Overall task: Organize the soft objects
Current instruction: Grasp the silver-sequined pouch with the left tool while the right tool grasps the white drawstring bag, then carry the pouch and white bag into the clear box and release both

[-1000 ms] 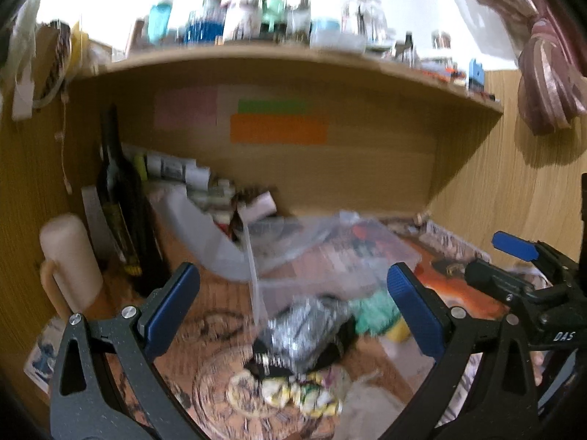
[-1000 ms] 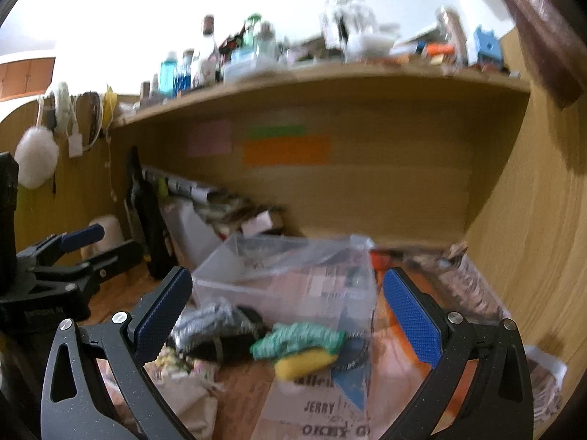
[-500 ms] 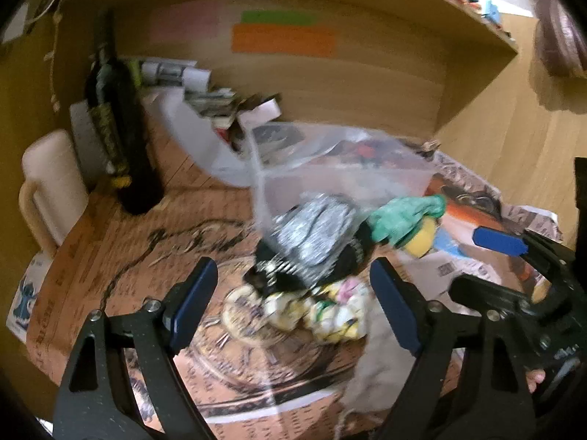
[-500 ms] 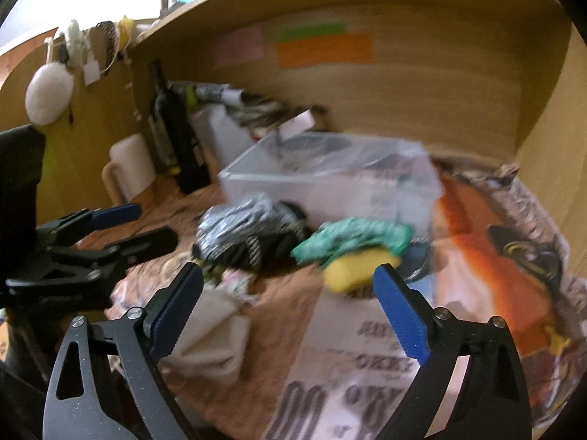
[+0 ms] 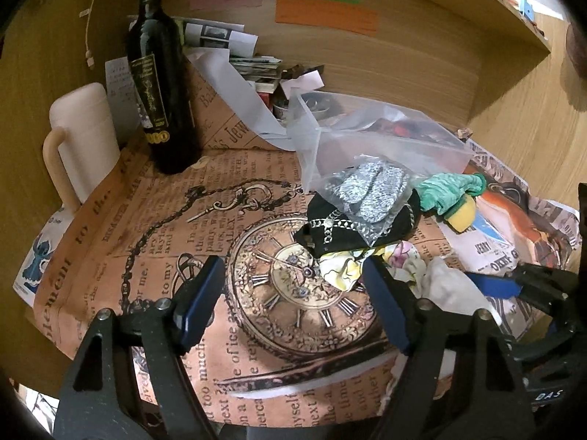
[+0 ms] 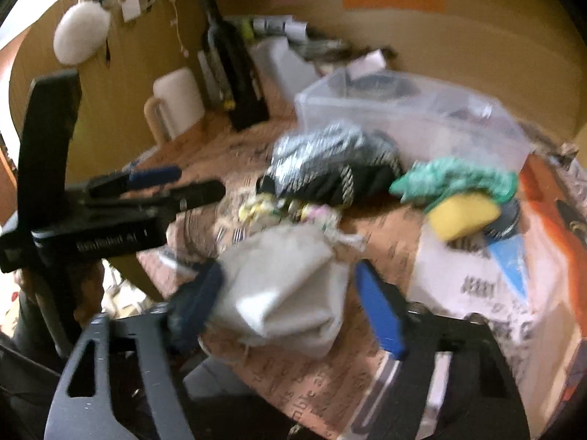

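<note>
A pile of soft things lies on the desk: a grey cloth pouch (image 6: 286, 286), a floral cloth (image 5: 352, 264), a black chain-trimmed cloth (image 5: 352, 223) with a silver piece (image 5: 374, 187) on it, a green cloth (image 5: 451, 190) over a yellow sponge (image 5: 462, 216). A clear plastic box (image 5: 367, 135) stands behind them. My left gripper (image 5: 293, 304) is open above the clock print, its right finger close to the floral cloth. My right gripper (image 6: 290, 300) is open with the grey pouch between its fingers.
A dark wine bottle (image 5: 161, 84) and a cream mug (image 5: 80, 139) stand at the back left. Papers and boxes (image 5: 234, 55) pile against the back wall. A shelf overhangs the desk. Printed paper (image 5: 154, 249) covers the desktop, whose front edge is near.
Both grippers have tilted down and moved in toward the pile. The right gripper has come down around the grey pouch. Both stay open.
</note>
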Demonstrator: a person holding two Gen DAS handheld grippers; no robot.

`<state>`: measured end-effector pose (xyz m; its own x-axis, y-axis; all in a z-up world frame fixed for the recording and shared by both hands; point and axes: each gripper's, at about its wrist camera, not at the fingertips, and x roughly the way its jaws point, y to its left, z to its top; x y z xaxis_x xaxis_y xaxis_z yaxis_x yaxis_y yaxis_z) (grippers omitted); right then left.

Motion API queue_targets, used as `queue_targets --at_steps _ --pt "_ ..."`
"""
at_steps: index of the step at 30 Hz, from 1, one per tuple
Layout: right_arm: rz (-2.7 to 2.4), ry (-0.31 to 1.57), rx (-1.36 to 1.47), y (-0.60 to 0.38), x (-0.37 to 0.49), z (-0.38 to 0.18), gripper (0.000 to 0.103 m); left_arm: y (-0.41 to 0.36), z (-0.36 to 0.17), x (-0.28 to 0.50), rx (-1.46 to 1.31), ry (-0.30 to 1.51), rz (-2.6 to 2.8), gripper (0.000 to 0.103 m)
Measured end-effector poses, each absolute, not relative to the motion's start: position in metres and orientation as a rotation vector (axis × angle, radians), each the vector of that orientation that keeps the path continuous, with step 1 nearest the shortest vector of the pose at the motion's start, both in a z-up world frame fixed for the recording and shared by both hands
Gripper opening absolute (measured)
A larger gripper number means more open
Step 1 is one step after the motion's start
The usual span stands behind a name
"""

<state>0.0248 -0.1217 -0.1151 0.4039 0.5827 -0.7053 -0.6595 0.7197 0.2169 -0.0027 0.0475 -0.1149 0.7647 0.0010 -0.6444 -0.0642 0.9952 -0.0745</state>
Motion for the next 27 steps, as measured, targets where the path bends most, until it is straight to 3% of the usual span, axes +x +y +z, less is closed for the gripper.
queue_targets --at_steps 8,15,21,23,25,27 --pt "0.768 0.821 -0.069 -0.142 0.024 -0.108 0.021 0.034 -0.106 0.020 -0.105 0.694 -0.015 0.079" --pt "0.678 0.736 -0.007 -0.170 0.034 -0.090 0.018 0.015 -0.097 0.059 -0.078 0.691 -0.089 0.093" --pt "0.609 0.661 0.036 -0.193 0.044 -0.070 0.018 0.001 -0.107 0.100 -0.072 0.761 -0.154 0.094" --pt "0.590 0.635 0.048 -0.200 0.046 -0.064 0.018 -0.003 -0.114 0.109 -0.070 0.781 -0.156 0.091" --pt "0.568 0.611 0.057 -0.206 0.049 -0.059 0.018 -0.006 -0.120 0.114 -0.076 0.802 -0.164 0.075" --pt "0.546 0.586 0.062 -0.211 0.052 -0.054 0.018 -0.005 -0.124 0.118 -0.090 0.809 -0.180 0.069"
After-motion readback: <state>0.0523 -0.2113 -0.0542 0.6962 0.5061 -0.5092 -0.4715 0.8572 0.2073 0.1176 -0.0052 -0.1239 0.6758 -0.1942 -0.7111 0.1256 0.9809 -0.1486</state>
